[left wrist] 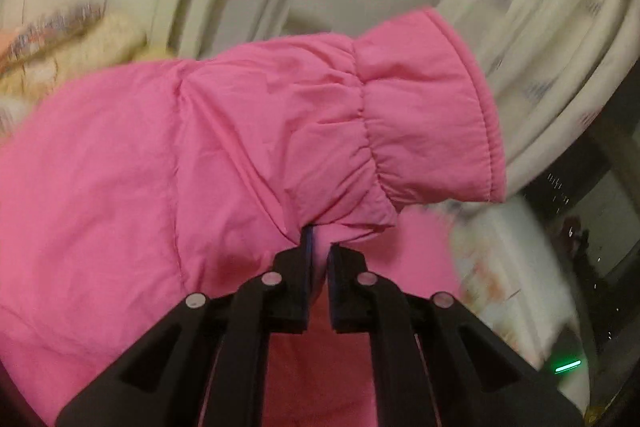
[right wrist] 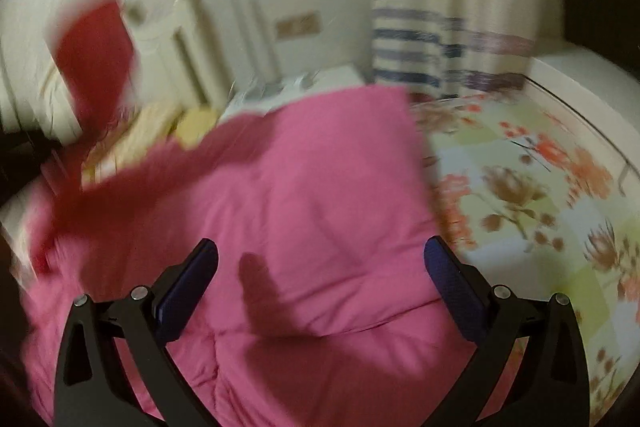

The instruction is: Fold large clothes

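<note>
A large pink padded jacket (right wrist: 304,195) lies spread on a bed with a floral sheet (right wrist: 532,187). My left gripper (left wrist: 320,241) is shut on the jacket's sleeve (left wrist: 280,131) just behind the gathered cuff (left wrist: 432,107) and holds it lifted in the air. In the right wrist view the lifted sleeve shows as a blurred pink-red shape (right wrist: 92,67) at the left. My right gripper (right wrist: 320,259) is open and empty, hovering just above the jacket's body, its blue pads (right wrist: 188,287) wide apart.
A cream headboard (right wrist: 176,39) and yellow pillows (right wrist: 160,127) are at the far end of the bed. Patterned curtains (left wrist: 532,39) hang at the right. A striped cloth (right wrist: 416,51) hangs by the wall. The bed edge (right wrist: 580,95) curves at the right.
</note>
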